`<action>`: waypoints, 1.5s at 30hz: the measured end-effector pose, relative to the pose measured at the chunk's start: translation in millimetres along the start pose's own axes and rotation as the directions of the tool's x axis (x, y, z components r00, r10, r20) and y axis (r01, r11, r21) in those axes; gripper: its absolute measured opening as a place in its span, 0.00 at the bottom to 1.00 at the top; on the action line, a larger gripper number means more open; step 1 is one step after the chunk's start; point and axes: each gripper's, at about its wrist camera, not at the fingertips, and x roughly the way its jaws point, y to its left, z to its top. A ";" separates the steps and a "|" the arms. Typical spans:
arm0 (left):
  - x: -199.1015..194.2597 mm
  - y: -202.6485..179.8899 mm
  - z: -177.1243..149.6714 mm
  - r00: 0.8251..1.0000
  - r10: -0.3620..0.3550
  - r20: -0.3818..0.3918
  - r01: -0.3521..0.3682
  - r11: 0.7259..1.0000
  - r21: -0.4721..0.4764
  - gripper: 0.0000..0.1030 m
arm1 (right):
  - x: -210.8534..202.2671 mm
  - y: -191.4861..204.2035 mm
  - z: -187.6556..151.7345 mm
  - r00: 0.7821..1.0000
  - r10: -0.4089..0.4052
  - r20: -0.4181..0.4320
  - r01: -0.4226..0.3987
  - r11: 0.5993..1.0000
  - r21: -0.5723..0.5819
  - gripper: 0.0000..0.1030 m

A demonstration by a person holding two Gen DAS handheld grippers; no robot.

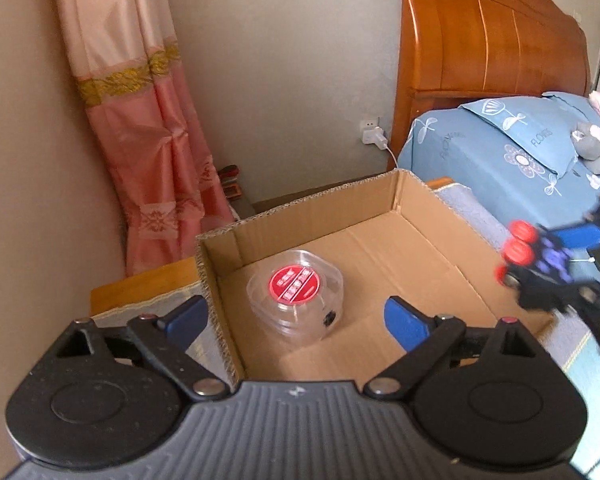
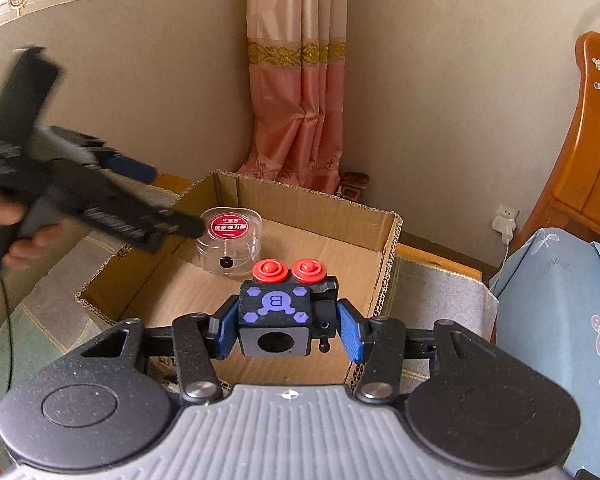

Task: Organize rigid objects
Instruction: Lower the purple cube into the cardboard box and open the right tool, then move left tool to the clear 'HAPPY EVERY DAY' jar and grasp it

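1. Right hand-held gripper (image 2: 286,330) is clamped on a black cube toy (image 2: 276,320) with red buttons, held above the near edge of the cardboard box (image 2: 384,232).
2. Left hand-held gripper (image 1: 296,318): fingers apart, empty, hovering over the box's left wall.
3. Clear round container (image 1: 296,300) already sits on the box floor.
4. Step judged: transport to box. Next: lower the toy onto bare cardboard beside the container, then release.

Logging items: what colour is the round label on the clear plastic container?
Red, with white text; clearest in the right wrist view.
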 end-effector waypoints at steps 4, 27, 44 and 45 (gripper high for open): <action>-25.6 -2.8 -10.2 0.998 0.016 0.062 -0.017 1.000 0.014 0.95 | 11.6 -3.4 9.8 1.000 -0.001 -0.011 0.001 1.000 0.002 0.54; -74.3 -18.5 -51.5 0.995 0.005 0.099 -0.004 1.000 -0.007 0.97 | 4.9 -10.5 11.3 0.996 -0.084 0.037 0.082 0.994 0.070 0.98; -100.0 -56.6 -120.7 0.997 -0.020 0.076 0.018 1.000 0.021 0.98 | -65.1 41.7 -94.0 0.995 -0.095 -0.002 0.095 0.992 0.088 1.00; -100.5 -59.1 -125.2 0.997 -0.021 0.072 0.019 1.000 0.023 0.98 | -66.6 44.1 -102.3 0.995 -0.097 -0.008 0.097 0.991 0.090 1.00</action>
